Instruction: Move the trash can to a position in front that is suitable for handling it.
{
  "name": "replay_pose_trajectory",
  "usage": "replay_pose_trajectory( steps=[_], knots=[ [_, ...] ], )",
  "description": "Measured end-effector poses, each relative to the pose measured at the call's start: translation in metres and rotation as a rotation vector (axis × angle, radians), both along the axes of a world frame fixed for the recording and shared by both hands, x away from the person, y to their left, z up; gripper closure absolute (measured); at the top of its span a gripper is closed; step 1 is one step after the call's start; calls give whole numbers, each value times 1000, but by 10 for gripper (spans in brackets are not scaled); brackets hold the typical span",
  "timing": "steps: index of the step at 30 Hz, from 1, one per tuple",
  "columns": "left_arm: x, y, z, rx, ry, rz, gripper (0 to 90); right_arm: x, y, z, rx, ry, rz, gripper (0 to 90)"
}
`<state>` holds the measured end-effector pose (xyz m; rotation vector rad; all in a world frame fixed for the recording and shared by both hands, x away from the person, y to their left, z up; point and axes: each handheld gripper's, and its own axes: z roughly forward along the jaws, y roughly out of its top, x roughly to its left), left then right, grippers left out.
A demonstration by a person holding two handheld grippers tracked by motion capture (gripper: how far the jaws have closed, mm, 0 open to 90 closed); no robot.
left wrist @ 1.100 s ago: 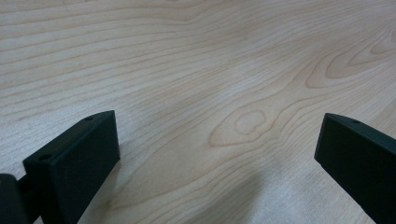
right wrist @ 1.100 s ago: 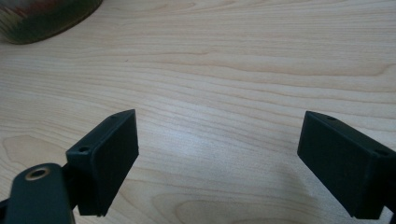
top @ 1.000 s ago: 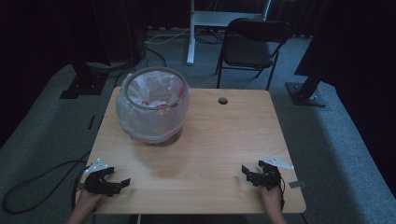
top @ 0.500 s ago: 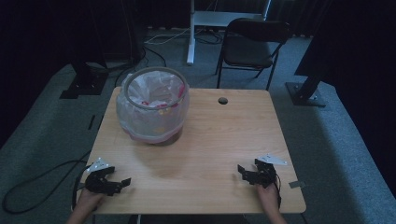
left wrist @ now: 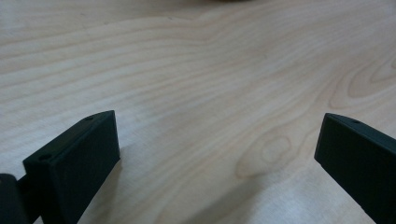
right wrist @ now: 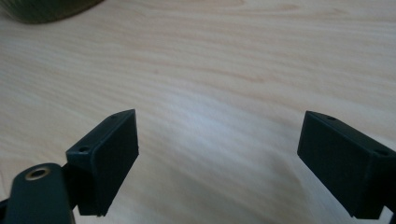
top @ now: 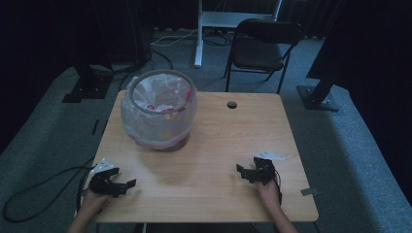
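Currently the table (top: 218,141) carries one bin (top: 159,114) at far left, lined with a thin plastic bag (top: 145,92); pink and yellow scraps show inside. Judged light, the liner soft and slippery: grip the rigid rim. Left gripper (top: 121,185) and right gripper (top: 244,172) rest near, jaws spread, empty.

Black chair (top: 260,46) behind table; perhaps floor cables (top: 29,196).
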<state>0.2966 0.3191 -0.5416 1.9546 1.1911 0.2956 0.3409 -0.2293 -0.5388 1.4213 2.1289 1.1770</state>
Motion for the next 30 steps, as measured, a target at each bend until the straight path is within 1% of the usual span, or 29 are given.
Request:
replay_pose_trajectory(
  steps=[4, 8, 10, 15, 17, 19, 21, 23, 24, 25, 26, 27, 28, 29, 30],
  knots=[
    [6, 3, 1, -1, -6, 12, 0, 11, 9, 4, 5, -13, 1, 118],
    [12, 4, 2, 11, -32, 24, 0, 23, 21, 8, 4, -22, 8, 118],
    [16, 5, 3, 5, -34, 26, 0, 31, 26, 9, 4, -35, 6, 118],
    [27, 6, 3, 27, -47, 55, 0, 53, 39, 10, 13, -45, -16, 118],
    [31, 6, 2, 26, -66, 73, 0, 60, 44, 11, 19, -51, -23, 118],
    [36, 5, 1, 22, -77, 90, 0, 67, 48, 11, 28, -59, -30, 118],
    [43, 4, 0, 32, -84, 96, 0, 74, 53, 11, 40, -66, -31, 118],
    [49, 2, 2, 40, -96, 104, 0, 81, 59, 12, 52, -62, -35, 118],
    [52, 1, 3, 27, -100, 105, 0, 84, 61, 13, 69, -63, -36, 118],
    [52, 1, 3, 27, -100, 105, 0, 84, 61, 13, 69, -63, -36, 118],
    [58, -2, 7, 17, -116, 120, 0, 90, 66, 16, 92, -69, -42, 118],
    [58, -2, 7, 17, -116, 120, 0, 94, 68, 17, 97, -74, -45, 118],
    [61, -2, 8, 5, -122, 124, 0, 97, 71, 19, 106, -78, -48, 118],
    [68, -4, 10, 2, -125, 127, 0, 100, 73, 21, 112, -82, -50, 118],
    [72, -5, 11, -1, -126, 129, 0, 104, 76, 24, 115, -82, -53, 118]
  ],
)
